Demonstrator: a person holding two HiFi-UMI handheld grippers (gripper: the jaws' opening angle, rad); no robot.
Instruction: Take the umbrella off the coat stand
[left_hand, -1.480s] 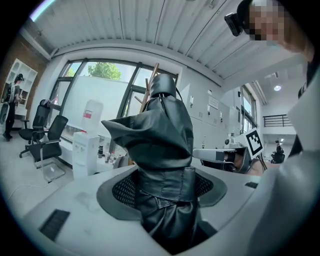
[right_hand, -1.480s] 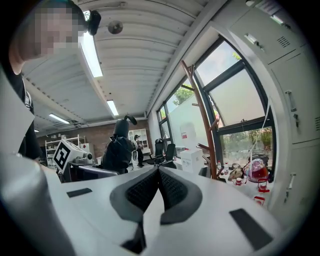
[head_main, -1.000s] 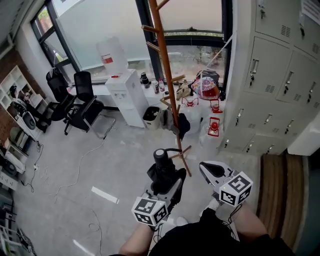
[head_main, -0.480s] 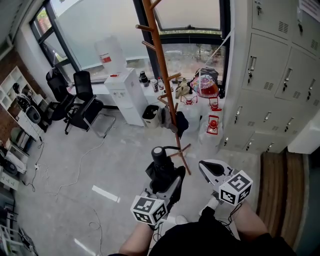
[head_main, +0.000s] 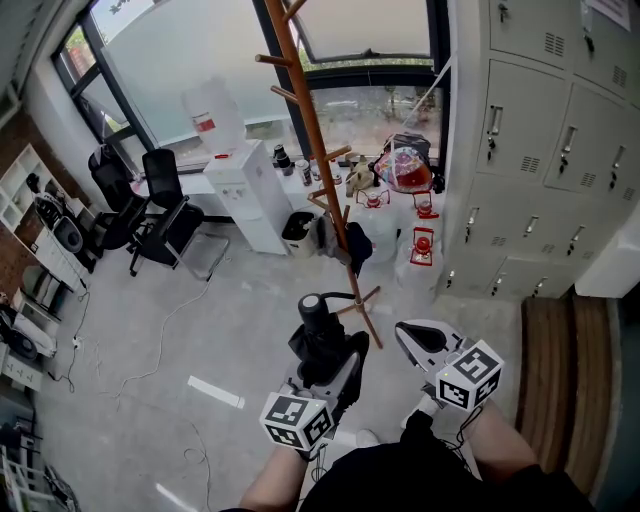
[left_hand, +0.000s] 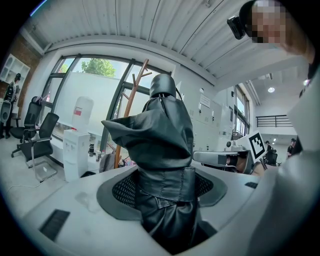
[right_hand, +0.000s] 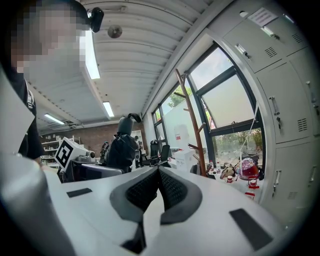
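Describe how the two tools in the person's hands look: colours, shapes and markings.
Both the left tool and the right tool have smooth white shells that narrow toward the front. Each carries a white cube with black square markers at its rear. The pads inside the jaws are dark grey with a fine dotted texture. The person wears black clothing.

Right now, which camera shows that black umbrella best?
The left gripper view: the umbrella fills the middle, clamped between the fingers, fabric folds clear. The head view shows the umbrella small, from above; the right gripper view shows the umbrella distant and dark at left.
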